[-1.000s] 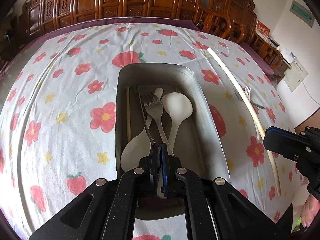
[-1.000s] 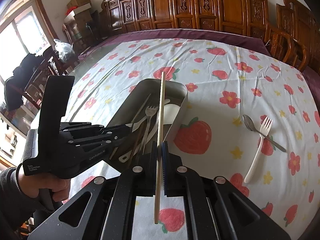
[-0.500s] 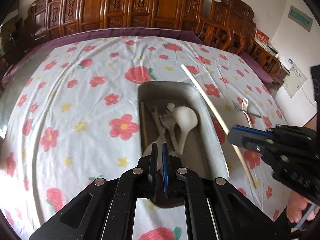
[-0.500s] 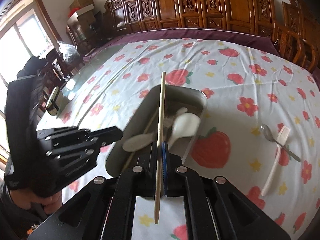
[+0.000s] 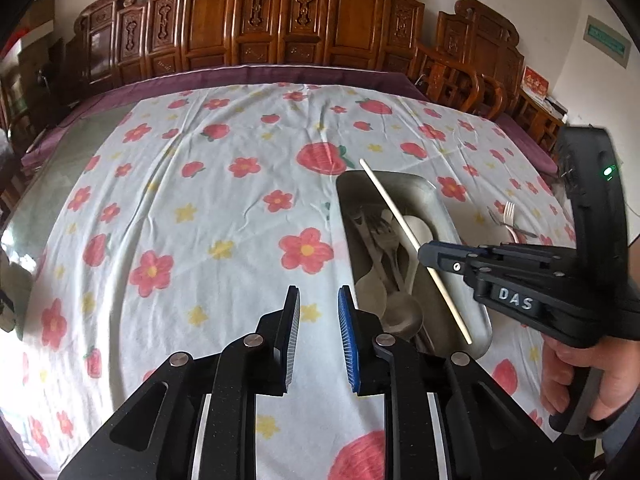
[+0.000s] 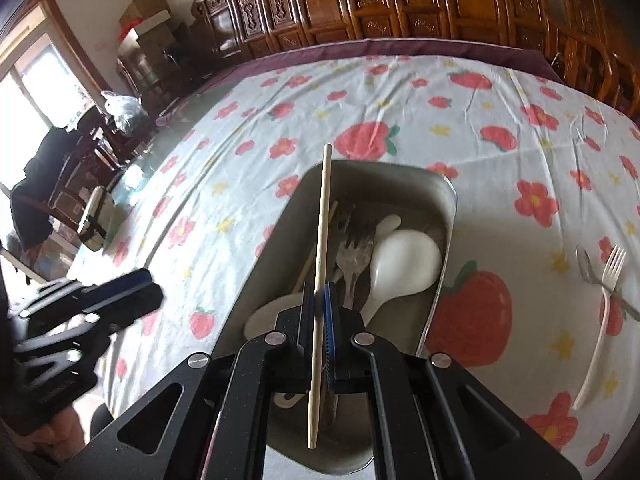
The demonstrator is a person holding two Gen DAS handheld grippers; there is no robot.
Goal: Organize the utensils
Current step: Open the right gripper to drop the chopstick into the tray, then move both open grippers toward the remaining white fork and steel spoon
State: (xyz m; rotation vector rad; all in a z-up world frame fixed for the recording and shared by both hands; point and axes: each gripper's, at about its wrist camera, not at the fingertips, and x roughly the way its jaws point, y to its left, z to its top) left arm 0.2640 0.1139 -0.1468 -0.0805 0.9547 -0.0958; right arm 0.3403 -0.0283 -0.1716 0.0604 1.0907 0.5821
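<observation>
Right wrist view: right gripper (image 6: 319, 312) clamps a chopstick (image 6: 321, 268) over the part-filled tray (image 6: 447, 216); left gripper (image 5: 318, 312), just opening, is empty; fork (image 6: 600, 320) and spoon (image 6: 590, 268) remain out.

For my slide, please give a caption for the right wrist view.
Right gripper holds a chopstick above the metal tray.

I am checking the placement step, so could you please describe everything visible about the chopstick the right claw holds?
The chopstick is a thin, straight, pale stick that looks wooden. The right claw is shut on it below its middle, so both ends stick out. It hangs lengthwise above the metal tray, over the forks and spoons lying there, touching nothing but the pads as far as shows.
</observation>
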